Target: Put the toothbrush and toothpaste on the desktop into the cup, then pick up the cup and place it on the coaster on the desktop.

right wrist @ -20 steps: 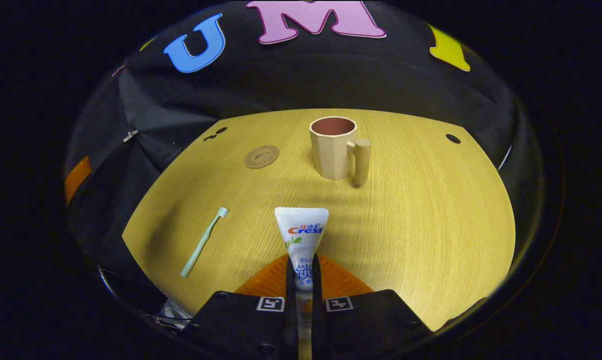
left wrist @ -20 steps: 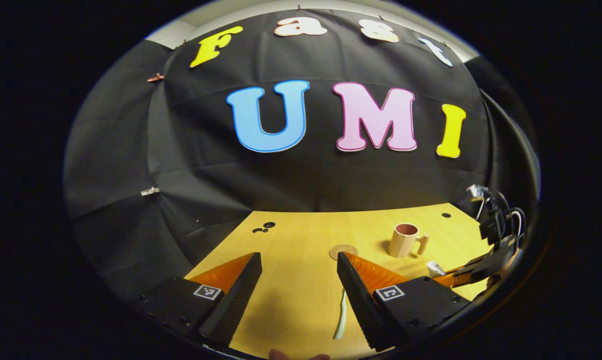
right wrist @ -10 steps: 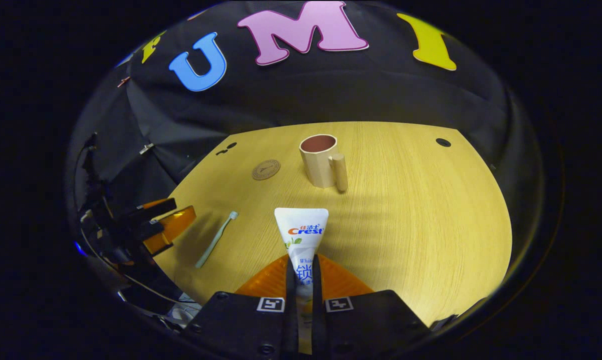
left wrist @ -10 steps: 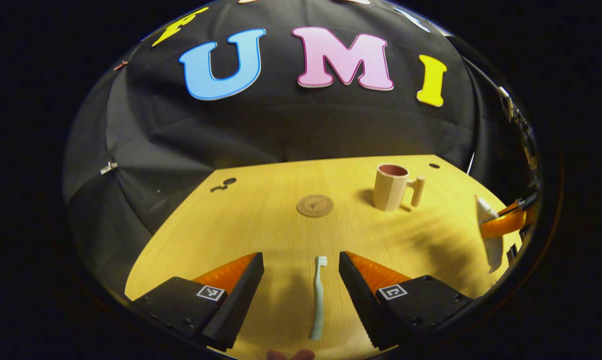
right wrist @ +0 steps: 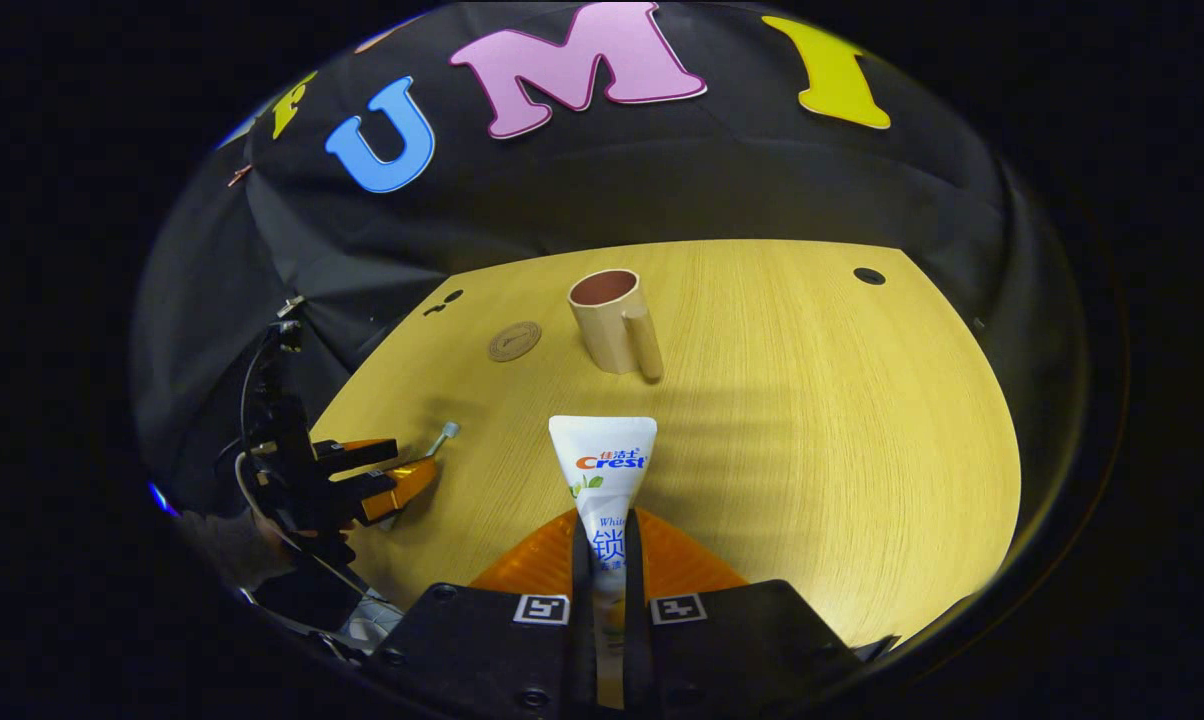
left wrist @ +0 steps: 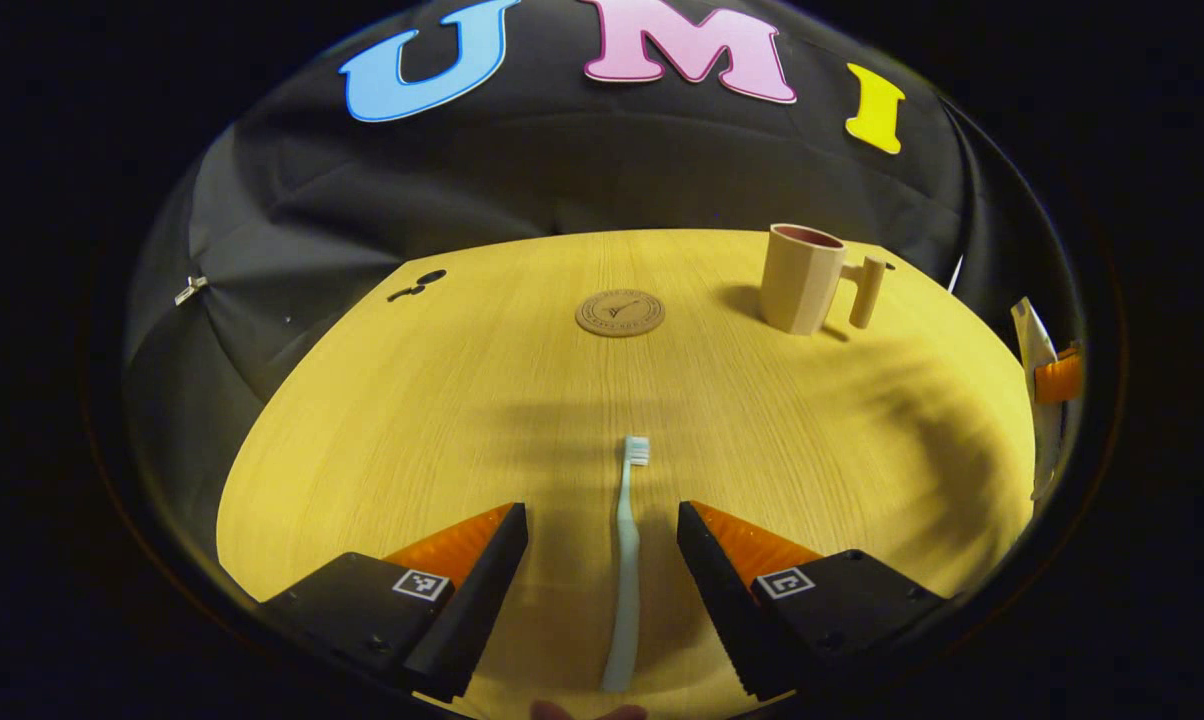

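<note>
The wooden desktop (left wrist: 442,400) spreads pale yellow under both views, with dark cable holes near its far edge. In the right gripper view the right gripper (right wrist: 602,560) is clamped on the toothpaste tube (right wrist: 602,465), both fingers pressing its lower body while the flat crimped end points forward, above the desktop. In the left gripper view the left gripper (left wrist: 602,560) has its jaws spread wide, one finger on each side of the toothbrush (left wrist: 624,560) and neither touching it. The cup (left wrist: 802,278) stands upright far on the right of that view, handle turned to the right; it is a beige faceted mug with a reddish inside. In the right gripper view it stands straight ahead beyond the tube, well apart from it. The toothbrush lies flat on the desktop, pale green, bristle head pointing away toward the coaster (left wrist: 620,312). The round brown coaster lies flat to the left of the cup, near it but apart, with nothing on it.
</note>
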Tool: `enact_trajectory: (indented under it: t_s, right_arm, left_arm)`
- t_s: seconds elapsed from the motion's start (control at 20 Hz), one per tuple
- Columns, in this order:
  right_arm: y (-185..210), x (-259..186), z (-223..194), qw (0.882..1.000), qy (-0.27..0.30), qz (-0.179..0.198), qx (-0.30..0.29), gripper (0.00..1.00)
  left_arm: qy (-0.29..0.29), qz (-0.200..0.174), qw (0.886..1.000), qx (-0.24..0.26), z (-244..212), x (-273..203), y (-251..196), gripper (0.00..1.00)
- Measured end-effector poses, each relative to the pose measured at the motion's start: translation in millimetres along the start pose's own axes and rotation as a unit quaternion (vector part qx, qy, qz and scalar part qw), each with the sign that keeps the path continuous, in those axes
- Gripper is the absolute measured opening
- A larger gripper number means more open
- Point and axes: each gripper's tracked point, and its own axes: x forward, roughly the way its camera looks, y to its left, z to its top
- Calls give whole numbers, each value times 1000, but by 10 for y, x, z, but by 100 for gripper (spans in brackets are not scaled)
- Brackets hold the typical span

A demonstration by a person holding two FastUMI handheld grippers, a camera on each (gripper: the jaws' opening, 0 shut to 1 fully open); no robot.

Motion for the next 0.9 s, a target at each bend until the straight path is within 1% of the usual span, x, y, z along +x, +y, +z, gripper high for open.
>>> enact_trajectory:
  t_s: [0.15, 0.2, 0.25, 0.3, 0.35, 0.4, 0.45, 0.55, 0.6, 0.65, 0.7, 0.75, 0.8, 0.9]
  right_arm:
    - [-46, -9, -19, 1000, -1, -1, 2, 14]
    - [-53, -20, -33, 1000, 0, -1, 2, 14]
    - [-61, -30, -40, 1000, 0, 0, 4, 14]
    - [-78, -38, -38, 1000, -1, -1, 7, 14]
    - [-90, -35, -48, 1000, -1, -1, 10, 14]
    - [-98, -44, -47, 1000, -2, 0, 13, 14]
    - [-107, -49, -51, 1000, -4, -1, 16, 14]
    - [-145, -63, -37, 1000, -8, -3, 19, 14]
    - [-160, -75, -38, 1000, -8, -4, 21, 14]
    - [-167, -78, -43, 1000, -7, -4, 22, 14]
    - [-168, -78, -49, 1000, -8, -4, 23, 14]
    - [-164, -70, -52, 1000, -10, -4, 24, 14]
    - [-160, -66, -39, 1000, -13, -4, 24, 14]
    - [-139, -80, 9, 999, -23, 3, 26, 14]
  left_arm:
    - [9, -10, 1000, 5, -44, 34, -44, 95]
    - [10, -13, 1000, 5, -51, 42, -41, 93]
    - [10, -21, 1000, 4, -61, 43, -65, 89]
    - [10, -26, 1000, 1, -69, 44, -76, 88]
    - [13, -36, 999, -4, -85, 61, -101, 83]
    - [12, -36, 999, -8, -76, 20, -90, 80]
    - [15, -28, 999, -7, -98, 42, -36, 67]
    - [14, -24, 1000, -9, -103, 57, 1, 39]
    - [18, -25, 1000, -6, -131, 37, 31, 36]
    - [22, -30, 999, -3, -112, 29, 24, 19]
    - [27, -35, 999, -2, -108, 34, 22, 17]
    - [32, -38, 999, -5, -91, 37, 27, 10]
    - [36, -38, 999, -8, -86, 38, 33, 8]
    - [31, -42, 999, -7, -69, 23, 13, 6]
